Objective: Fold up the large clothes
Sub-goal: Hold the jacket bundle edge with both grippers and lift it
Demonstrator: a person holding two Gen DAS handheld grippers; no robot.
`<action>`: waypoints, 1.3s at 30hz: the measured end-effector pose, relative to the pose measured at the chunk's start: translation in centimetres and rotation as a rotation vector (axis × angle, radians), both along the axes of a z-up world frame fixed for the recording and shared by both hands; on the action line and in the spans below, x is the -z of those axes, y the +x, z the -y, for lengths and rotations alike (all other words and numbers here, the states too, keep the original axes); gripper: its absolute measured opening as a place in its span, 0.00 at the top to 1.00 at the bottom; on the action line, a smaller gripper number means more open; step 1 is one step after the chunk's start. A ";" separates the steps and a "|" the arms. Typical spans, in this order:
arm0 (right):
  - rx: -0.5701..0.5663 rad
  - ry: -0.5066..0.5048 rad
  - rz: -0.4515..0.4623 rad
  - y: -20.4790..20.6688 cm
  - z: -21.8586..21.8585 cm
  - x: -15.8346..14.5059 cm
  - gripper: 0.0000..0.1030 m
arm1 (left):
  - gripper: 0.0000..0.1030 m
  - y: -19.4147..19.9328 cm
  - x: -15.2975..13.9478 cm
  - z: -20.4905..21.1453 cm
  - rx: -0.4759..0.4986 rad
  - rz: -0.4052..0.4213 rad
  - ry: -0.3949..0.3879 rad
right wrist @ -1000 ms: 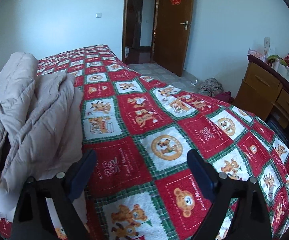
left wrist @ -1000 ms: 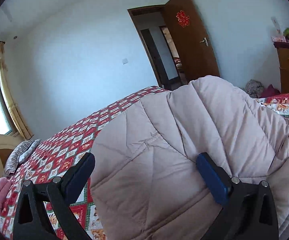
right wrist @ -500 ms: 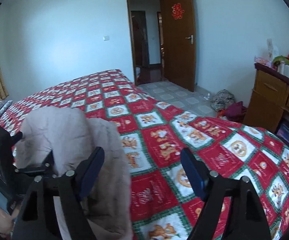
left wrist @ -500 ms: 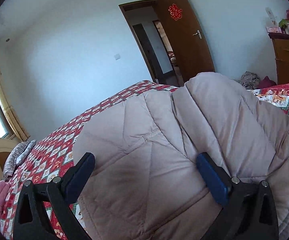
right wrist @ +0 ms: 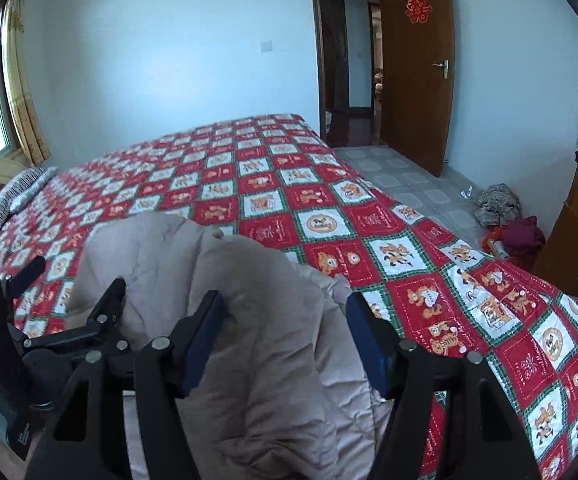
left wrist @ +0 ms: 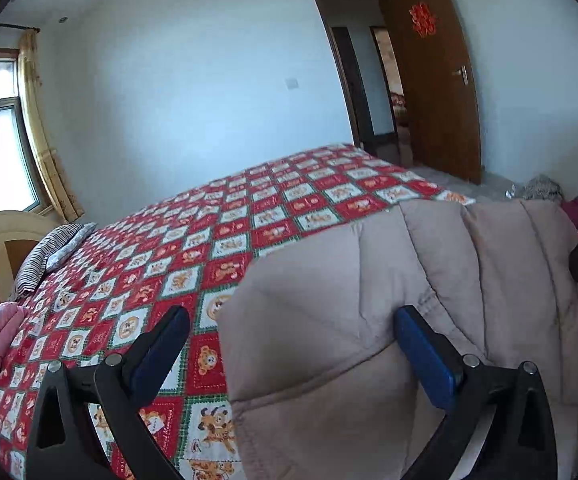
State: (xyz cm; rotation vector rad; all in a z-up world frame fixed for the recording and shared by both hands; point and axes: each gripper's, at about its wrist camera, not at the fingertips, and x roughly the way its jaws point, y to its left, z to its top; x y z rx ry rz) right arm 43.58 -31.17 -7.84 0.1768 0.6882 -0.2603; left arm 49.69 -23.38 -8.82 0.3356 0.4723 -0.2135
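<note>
One beige quilted coat (right wrist: 225, 320), bunched, puffy

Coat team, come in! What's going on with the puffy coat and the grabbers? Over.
Both grippers open, left, right. Beige coat bunched on the bed, bulging between the right fingers, not clamped. Nothing in the way.

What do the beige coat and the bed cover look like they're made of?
The coat looks like padded, quilted fabric with a matte finish: stitched seams divide it into puffy panels, so likely a synthetic shell over filling. The bed cover looks like thin printed cloth, probably cotton, lying flat with red and white squares.
</note>
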 end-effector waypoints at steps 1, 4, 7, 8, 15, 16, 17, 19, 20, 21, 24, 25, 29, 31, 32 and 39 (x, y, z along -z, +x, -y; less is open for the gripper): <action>0.003 0.004 -0.023 0.4 0.3 0.8 0.37 | 0.01 0.0 0.5 0.4 0.004 0.003 -0.001; 0.012 0.018 -0.075 0.7 1.4 3.7 0.37 | 0.01 0.0 1.8 1.4 0.044 -0.031 -0.027; 0.023 0.032 -0.083 0.4 2.2 5.6 0.37 | 0.01 0.7 2.7 2.2 0.066 -0.083 -0.040; 0.027 0.041 -0.079 0.3 2.5 6.0 0.37 | 0.01 0.9 3.0 2.5 0.068 -0.096 -0.040; 0.025 0.067 -0.092 1.0 2.8 7.5 0.34 | 0.01 2.1 4.5 3.0 0.062 -0.172 -0.056; 0.026 0.071 -0.095 1.3 2.9 7.7 0.34 | 0.01 2.2 4.6 3.0 0.061 -0.179 -0.055; 0.026 0.077 -0.097 1.3 2.9 7.9 0.33 | 0.01 2.2 4.8 3.1 0.061 -0.184 -0.052; 0.024 0.090 -0.101 1.4 3.0 8.3 0.32 | 0.01 2.2 5.0 3.2 0.059 -0.189 -0.047; 0.022 0.100 -0.102 1.4 3.2 8.5 0.31 | 0.01 2.2 5.1 3.4 0.059 -0.189 -0.043; 0.021 0.108 -0.101 1.5 3.4 8.7 0.30 | 0.01 2.2 5.3 3.5 0.057 -0.188 -0.037; 0.023 0.130 -0.103 1.4 3.7 9.3 0.29 | 0.01 2.2 5.5 3.9 0.055 -0.185 -0.021; 0.023 0.130 -0.104 1.4 3.7 9.4 0.29 | 0.01 2.2 5.6 3.9 0.055 -0.185 -0.021; 0.028 0.115 -0.105 1.4 3.4 9.5 0.28 | 0.01 2.3 5.8 3.8 0.060 -0.193 -0.032; 0.030 0.113 -0.105 1.5 3.5 9.6 0.28 | 0.01 2.4 6.0 3.7 0.062 -0.200 -0.037; 0.031 0.113 -0.106 1.5 3.4 9.7 0.28 | 0.01 2.5 6.0 3.7 0.062 -0.203 -0.037; 0.035 0.107 -0.110 1.5 3.4 10.0 0.27 | 0.01 2.6 6.3 3.8 0.064 -0.210 -0.039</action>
